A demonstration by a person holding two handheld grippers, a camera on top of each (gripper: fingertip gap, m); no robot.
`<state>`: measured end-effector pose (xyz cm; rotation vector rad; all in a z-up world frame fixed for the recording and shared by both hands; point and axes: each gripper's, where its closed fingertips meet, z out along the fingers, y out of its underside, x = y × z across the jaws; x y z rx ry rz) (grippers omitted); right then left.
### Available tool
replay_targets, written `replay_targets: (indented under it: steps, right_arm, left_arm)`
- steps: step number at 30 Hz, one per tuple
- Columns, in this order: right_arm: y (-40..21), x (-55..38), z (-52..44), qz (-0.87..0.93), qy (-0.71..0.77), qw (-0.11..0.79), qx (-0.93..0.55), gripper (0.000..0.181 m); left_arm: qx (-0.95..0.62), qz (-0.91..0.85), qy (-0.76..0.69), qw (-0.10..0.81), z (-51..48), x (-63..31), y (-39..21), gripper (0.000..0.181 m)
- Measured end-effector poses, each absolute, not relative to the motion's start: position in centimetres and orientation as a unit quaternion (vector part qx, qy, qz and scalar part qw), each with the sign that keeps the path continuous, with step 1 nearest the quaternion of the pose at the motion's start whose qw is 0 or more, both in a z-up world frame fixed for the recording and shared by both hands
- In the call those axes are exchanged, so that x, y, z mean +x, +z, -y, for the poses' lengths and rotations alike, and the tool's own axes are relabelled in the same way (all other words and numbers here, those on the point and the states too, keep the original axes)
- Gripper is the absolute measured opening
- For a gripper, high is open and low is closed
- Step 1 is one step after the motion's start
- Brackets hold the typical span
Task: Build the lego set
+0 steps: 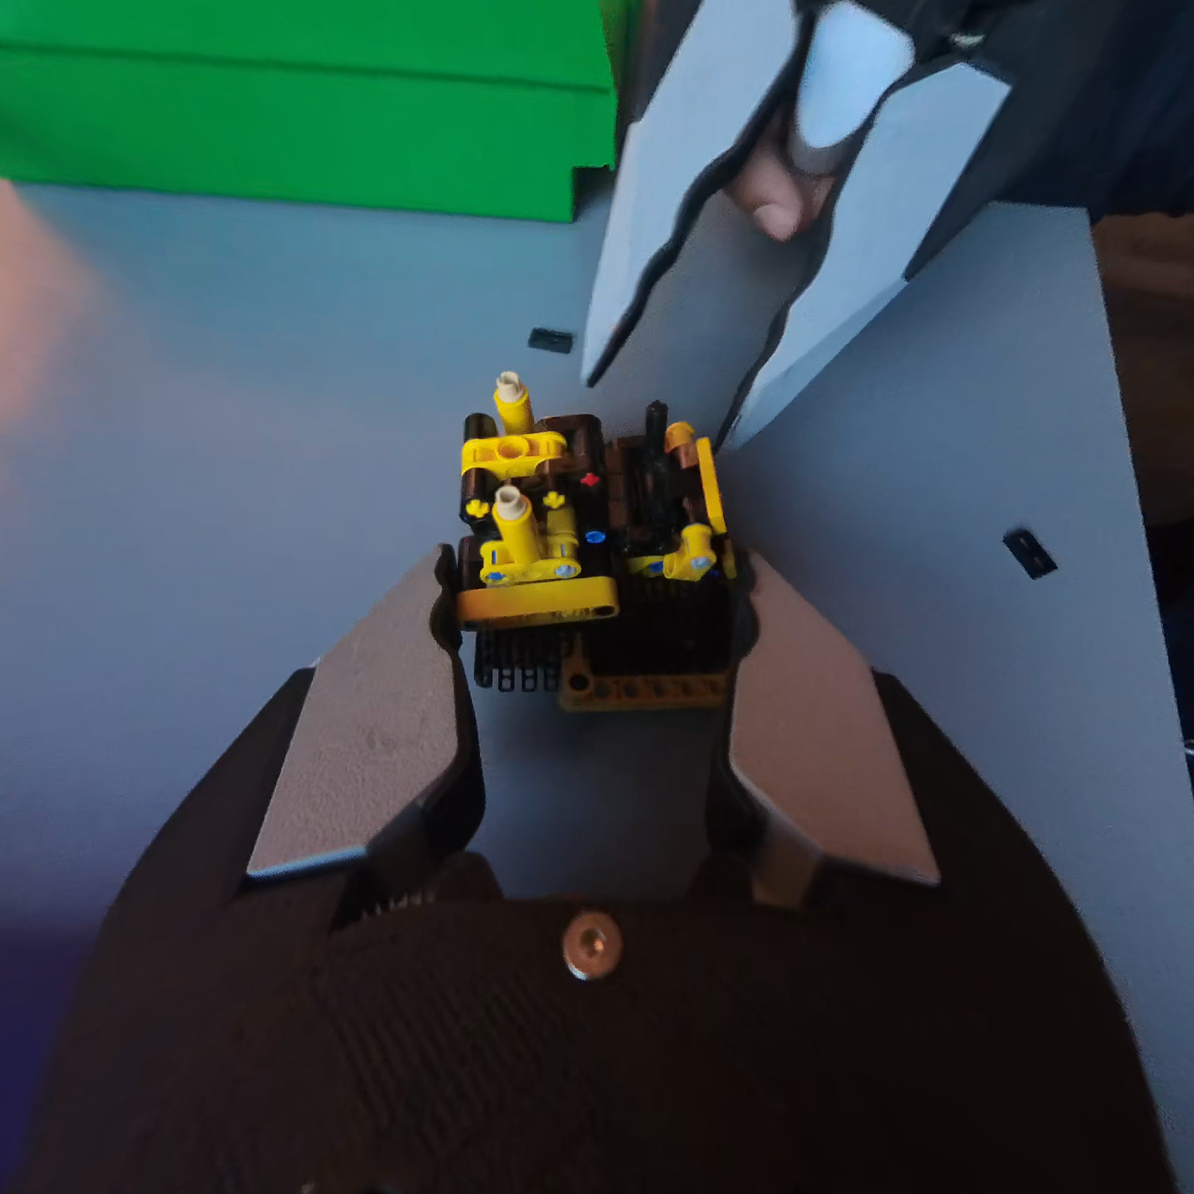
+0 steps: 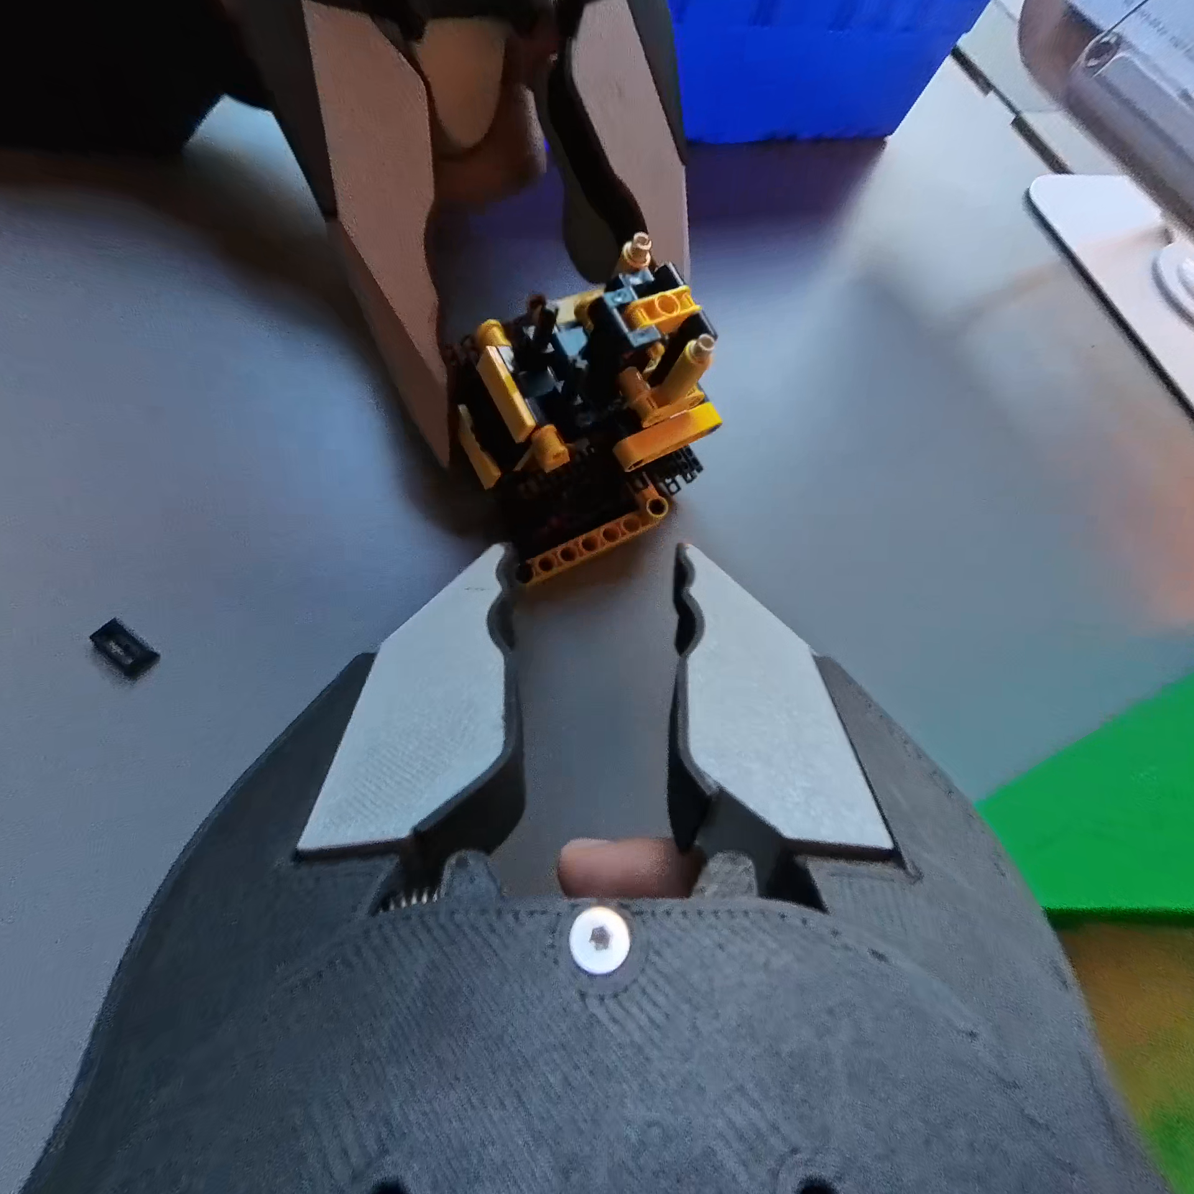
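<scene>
Lego build (image 1: 597,549), yellow and black, sits on the grey counter (image 1: 258,452) squarely between my left tongs (image 1: 597,581), whose tips flank its near end, one on each side. They look clenched on its lower black body, though I can't see the contact itself clearly enough to swear to pressure. From the right wrist view the same build (image 2: 581,413) lies straight ahead of my right tongs (image 2: 591,562), which are released and carry nothing; the left tip sits just at the corner of the yellow holed beam (image 2: 594,539) along the build's base, the right tip clear of it.

What the next move turns on, I judge: the build's long axis runs roughly along my left tongs' line, while the right pair meets it from the opposite end and at a slant. So the left hand is the holder, the right the free worker.

Two small black pieces lie loose on the counter, one (image 1: 550,339) beyond the build, one (image 1: 1029,554) off to the right. I judge the right tongs better placed to fetch either. A green box (image 1: 291,97) stands at the back.
</scene>
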<state>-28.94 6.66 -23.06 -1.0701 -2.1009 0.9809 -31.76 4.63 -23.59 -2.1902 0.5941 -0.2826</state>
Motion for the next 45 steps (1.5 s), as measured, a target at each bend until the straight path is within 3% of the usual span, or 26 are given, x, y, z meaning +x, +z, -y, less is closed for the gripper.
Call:
replay_targets:
  steps: [9,12,13,15,21,24,40,45]
  right_arm:
    - [-24.7,-28.3,-5.1,0.825,0.327,0.272,-0.371,0.059]
    - [-24.7,-29.1,-4.9,0.82,0.317,0.287,-0.38,0.056]
    - [-24.7,-29.2,-4.8,0.82,0.318,0.285,-0.381,0.056]
    - [-24.8,-29.2,-4.8,0.82,0.318,0.282,-0.384,0.053]
    - [-25.1,-28.9,-5.6,0.824,0.298,0.294,-0.381,0.018]
    - [-25.2,-29.1,-6.7,0.822,0.271,0.32,-0.386,0.009]
    - [-24.2,-28.6,-7.9,0.799,0.309,0.294,-0.423,0.006]
    - [-24.4,-28.7,-6.1,0.808,0.334,0.266,-0.406,0.018]
  left_arm:
    - [-0.88,-0.25,-0.117,0.387,-3.7,-31.3,-24.7,0.087]
    - [-0.902,-0.234,-0.094,0.352,-4.2,-31.4,-26.2,0.133]
    - [-0.901,-0.238,-0.096,0.35,-4.2,-31.1,-26.3,0.133]
    - [-0.892,-0.242,-0.103,0.368,-4.4,-30.6,-25.6,0.093]
    - [-0.894,-0.238,-0.108,0.365,-4.2,-31.5,-25.7,0.091]
    - [-0.893,-0.239,-0.11,0.365,-3.9,-32.0,-25.7,0.091]
    - [-0.889,-0.26,-0.122,0.356,-3.2,-31.5,-25.6,0.091]
    - [-0.883,-0.281,-0.123,0.356,-3.2,-30.5,-25.7,0.091]
